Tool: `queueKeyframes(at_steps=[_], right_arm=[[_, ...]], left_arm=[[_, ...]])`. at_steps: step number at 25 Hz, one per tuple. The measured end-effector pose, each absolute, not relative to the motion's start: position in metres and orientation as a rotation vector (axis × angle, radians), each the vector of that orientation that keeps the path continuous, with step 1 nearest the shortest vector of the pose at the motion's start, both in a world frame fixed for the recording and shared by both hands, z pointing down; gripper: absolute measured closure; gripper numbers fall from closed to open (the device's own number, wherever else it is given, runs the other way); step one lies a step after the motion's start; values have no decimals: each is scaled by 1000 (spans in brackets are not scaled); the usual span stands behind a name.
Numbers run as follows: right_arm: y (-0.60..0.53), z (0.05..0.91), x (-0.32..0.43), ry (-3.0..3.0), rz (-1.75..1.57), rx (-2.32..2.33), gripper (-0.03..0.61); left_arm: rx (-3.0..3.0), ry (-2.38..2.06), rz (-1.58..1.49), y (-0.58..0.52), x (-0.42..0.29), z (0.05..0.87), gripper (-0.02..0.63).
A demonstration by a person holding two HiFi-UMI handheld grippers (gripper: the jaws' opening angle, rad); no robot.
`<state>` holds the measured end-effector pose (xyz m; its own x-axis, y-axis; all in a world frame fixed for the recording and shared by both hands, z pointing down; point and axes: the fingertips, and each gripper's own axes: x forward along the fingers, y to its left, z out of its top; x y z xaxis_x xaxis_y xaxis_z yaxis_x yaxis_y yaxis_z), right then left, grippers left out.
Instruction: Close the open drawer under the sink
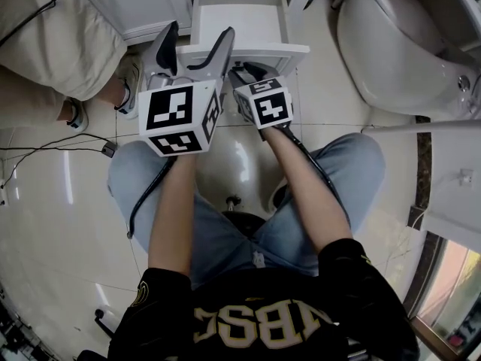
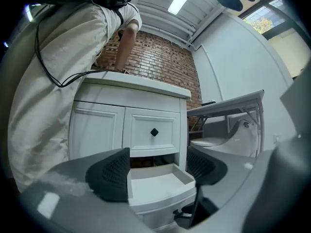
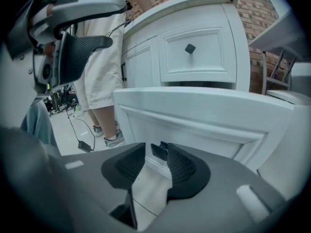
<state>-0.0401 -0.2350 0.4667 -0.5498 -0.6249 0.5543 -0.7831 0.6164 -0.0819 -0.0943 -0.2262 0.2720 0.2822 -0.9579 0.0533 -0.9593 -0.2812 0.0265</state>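
Observation:
The white drawer (image 1: 240, 21) stands pulled out of the vanity, its front panel (image 3: 204, 115) close before my right gripper. My right gripper (image 1: 242, 70) points down at that panel. In the right gripper view its jaws (image 3: 156, 145) are drawn narrow round the small black knob (image 3: 158, 150). The right pad lies against the knob and a sliver of gap shows on the left. My left gripper (image 1: 199, 34) hovers level over the drawer's left front corner. In its own view the left gripper (image 2: 158, 171) is open, with only the empty drawer (image 2: 160, 186) seen beyond it.
A person in beige clothes (image 1: 52, 28) stands at the vanity on the left, shoes beside the drawer. A toilet (image 1: 398, 43) sits to the right. The upper drawer with its black knob (image 2: 154, 132) is shut. A cable with a plug block (image 1: 109, 150) lies on the tiles.

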Motion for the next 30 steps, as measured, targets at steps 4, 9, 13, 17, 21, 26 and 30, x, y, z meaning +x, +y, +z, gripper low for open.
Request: queueKeyframes(at_steps=[4,9,13,17,21,26,30], right_arm=[[-245,471,-41,-2322,431,1100,465],[-265,472,-44,-2285,351,1104,468],[-285,473,-48,-2249,269,1121,469],[-311,471,-50,-2225,245,1157,468],[-336,473,-52,-2221,261,1153,468],[-367,469,-58,-2219,134,1158,468],[-392,474,-63,-2108,-95,1066,469]], left_arm=[[2471,-1845,82,-234,-100,281,241],[2475,-1842,133,-246,-107,291,241],[2470,-1841,155,-255,-112,296,241],[2454,-1843,162,-269,-117,303,241],[2389,-1836,112,-283,-130,311,245],[2354,-1850,48,-284,-136,301,247],[2402,-1892,49,-279,-145,280,250]])
